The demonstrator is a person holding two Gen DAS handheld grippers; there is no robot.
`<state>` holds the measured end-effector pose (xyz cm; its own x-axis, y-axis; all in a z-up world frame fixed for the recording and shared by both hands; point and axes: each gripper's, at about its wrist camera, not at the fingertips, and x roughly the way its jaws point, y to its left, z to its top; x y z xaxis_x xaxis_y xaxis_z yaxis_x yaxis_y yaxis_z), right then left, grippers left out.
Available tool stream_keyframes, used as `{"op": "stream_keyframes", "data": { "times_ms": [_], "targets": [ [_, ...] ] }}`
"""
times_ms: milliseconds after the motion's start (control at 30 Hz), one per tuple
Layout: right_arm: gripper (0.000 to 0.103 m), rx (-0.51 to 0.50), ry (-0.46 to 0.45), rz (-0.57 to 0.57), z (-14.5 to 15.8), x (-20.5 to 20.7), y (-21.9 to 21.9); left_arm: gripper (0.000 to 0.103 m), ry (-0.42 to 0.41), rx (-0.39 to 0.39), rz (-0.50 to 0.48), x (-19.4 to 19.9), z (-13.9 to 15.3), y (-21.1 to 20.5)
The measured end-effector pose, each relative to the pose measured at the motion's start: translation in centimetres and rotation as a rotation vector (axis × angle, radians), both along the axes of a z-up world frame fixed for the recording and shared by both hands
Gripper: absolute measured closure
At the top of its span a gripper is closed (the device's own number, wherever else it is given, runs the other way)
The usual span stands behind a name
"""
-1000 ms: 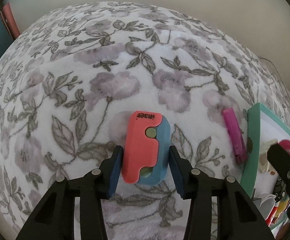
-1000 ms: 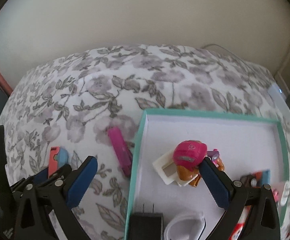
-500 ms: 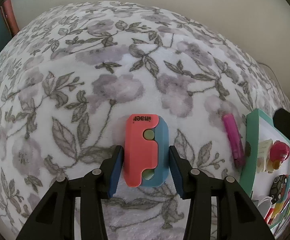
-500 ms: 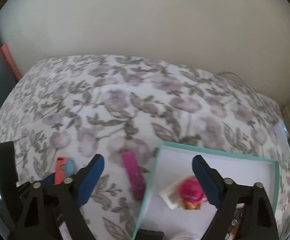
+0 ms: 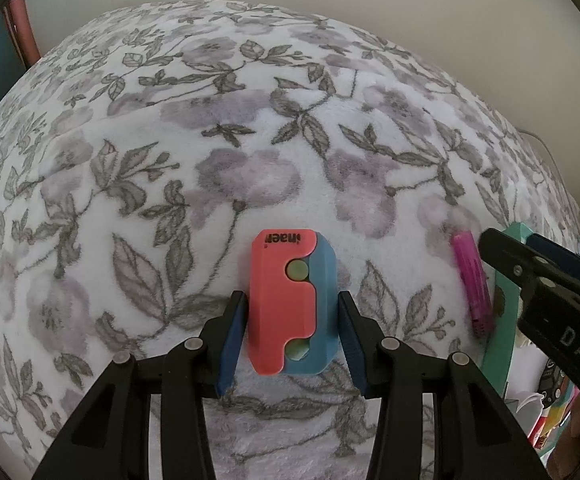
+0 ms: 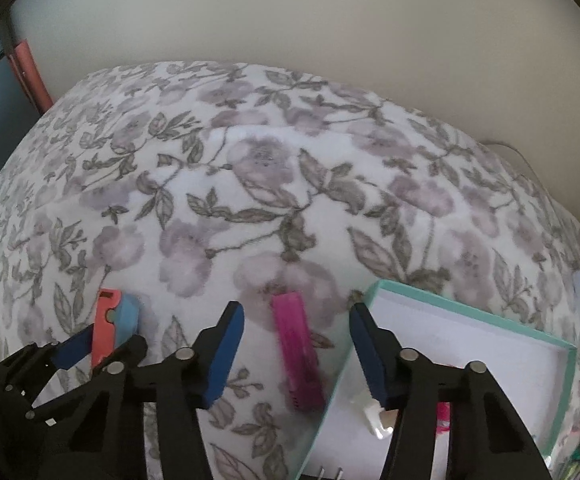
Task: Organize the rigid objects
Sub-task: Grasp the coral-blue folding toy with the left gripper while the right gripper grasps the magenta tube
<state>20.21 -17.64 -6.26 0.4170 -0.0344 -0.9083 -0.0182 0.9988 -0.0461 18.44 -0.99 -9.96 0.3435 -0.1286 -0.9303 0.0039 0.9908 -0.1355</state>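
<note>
Left tool (image 5: 291, 336) is pinching the coral-and-blue plastic block (image 5: 293, 305) mid-bed while the right tool (image 6: 297, 344), jaws just narrowing but empty, is straddling the pink plastic stick (image 6: 297, 356) beside the teal-rimmed box (image 6: 465, 309), so next it probably needs lowering and squeezing.

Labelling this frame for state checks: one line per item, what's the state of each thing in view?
Red-and-blue plastic block: between the left gripper's pads, apparently gripped.
Magenta plastic bar: lying on the floral blanket, beside the box, ungripped.
Right gripper: jaws just been closing, straddling the bar, no contact.
Teal-rimmed white box: open, partly filled.
</note>
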Motion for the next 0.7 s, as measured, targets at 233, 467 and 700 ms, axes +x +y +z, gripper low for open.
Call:
{"op": "stream_keyframes", "data": {
  "times_ms": [233,467,700],
  "targets": [
    [0.057,-0.001,0.046,0.034,-1.4,0.6,1.0,0.056,0.0,-0.002,0.002,0.2,-0.1,0.0],
    [0.071,-0.001,0.092,0.005,-2.9,0.8,0.5,0.056,0.0,0.003,0.004,0.2,-0.2,-0.5],
    [0.081,0.053,0.121,-0.013,-3.3,0.1,0.3,0.056,0.0,0.023,-0.005,0.2,-0.3,-0.7]
  ]
}}
